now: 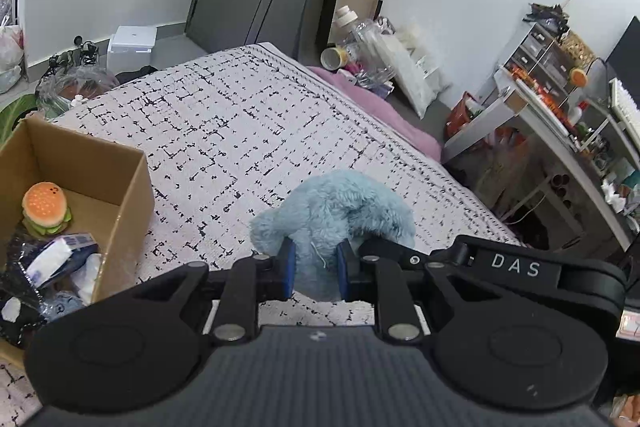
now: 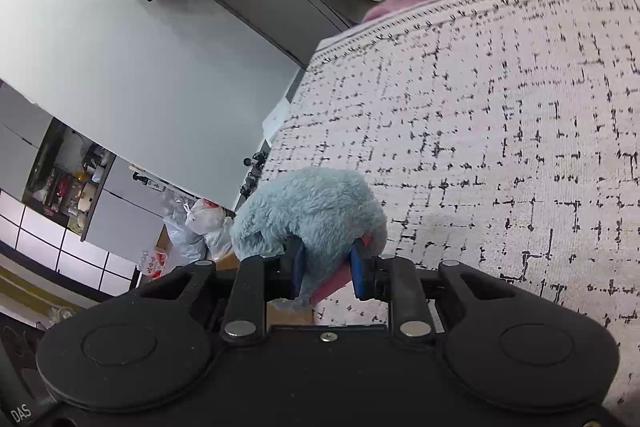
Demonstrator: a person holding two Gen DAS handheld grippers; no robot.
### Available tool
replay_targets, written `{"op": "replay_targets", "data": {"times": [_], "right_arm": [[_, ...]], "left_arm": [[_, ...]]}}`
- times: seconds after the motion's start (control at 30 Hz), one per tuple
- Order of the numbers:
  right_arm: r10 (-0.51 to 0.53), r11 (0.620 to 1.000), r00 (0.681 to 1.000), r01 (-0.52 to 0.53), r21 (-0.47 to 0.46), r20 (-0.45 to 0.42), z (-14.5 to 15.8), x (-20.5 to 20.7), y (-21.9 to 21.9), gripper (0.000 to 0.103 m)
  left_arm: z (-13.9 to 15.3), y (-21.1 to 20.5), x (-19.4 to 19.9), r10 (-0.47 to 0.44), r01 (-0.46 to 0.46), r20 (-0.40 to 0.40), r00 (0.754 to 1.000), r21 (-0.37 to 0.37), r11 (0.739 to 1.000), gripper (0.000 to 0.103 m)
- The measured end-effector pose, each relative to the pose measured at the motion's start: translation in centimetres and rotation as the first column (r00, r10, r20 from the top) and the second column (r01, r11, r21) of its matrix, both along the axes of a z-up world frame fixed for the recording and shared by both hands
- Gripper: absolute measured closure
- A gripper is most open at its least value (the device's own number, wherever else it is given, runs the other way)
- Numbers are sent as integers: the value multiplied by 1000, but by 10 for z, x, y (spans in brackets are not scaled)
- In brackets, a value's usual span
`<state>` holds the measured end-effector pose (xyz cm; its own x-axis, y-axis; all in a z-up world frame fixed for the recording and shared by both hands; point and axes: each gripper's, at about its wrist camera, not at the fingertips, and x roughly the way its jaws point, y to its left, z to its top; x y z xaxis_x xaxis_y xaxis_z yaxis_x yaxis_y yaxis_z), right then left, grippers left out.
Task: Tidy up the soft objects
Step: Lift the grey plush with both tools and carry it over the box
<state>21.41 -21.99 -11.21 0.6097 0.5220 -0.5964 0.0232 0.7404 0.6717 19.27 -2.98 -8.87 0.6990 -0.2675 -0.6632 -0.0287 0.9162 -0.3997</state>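
My left gripper (image 1: 316,269) is shut on a fluffy light-blue plush toy (image 1: 336,215) and holds it above the patterned bed cover (image 1: 240,131). My right gripper (image 2: 326,267) is shut on a fluffy light-blue plush part (image 2: 312,215) with a pink patch showing by its right pad; I cannot tell whether it is the same toy. An open cardboard box (image 1: 132,195) stands at the left in the left wrist view. It holds a burger plush (image 1: 45,207), a blue-and-white soft item (image 1: 60,259) and other soft things.
A pink blanket (image 1: 384,111) hangs off the far bed edge. Bottles and bags (image 1: 368,55) crowd the floor behind it. A cluttered shelf unit (image 1: 560,99) stands at the right. Plastic bags (image 2: 200,231) lie on the floor left of the bed.
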Motion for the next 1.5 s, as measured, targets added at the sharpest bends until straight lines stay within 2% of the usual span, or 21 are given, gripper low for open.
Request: {"op": "replay_targets", "data": {"times": [0.33, 0.83, 1.1, 1.5], "right_arm": [[10, 999, 998, -8, -37, 54, 35, -17, 17, 80], [51, 994, 992, -38, -107, 119, 65, -29, 55, 80], [77, 989, 989, -59, -136, 129, 70, -26, 83, 80], [139, 980, 984, -122, -155, 107, 57, -8, 137, 80]], "left_arm": [[28, 12, -21, 3, -2, 56, 998, -22, 1000, 84], [51, 50, -41, 30, -23, 109, 994, -67, 997, 84], [52, 74, -44, 54, -42, 119, 991, -98, 994, 84], [33, 132, -39, 124, -111, 77, 989, -161, 981, 84]]}}
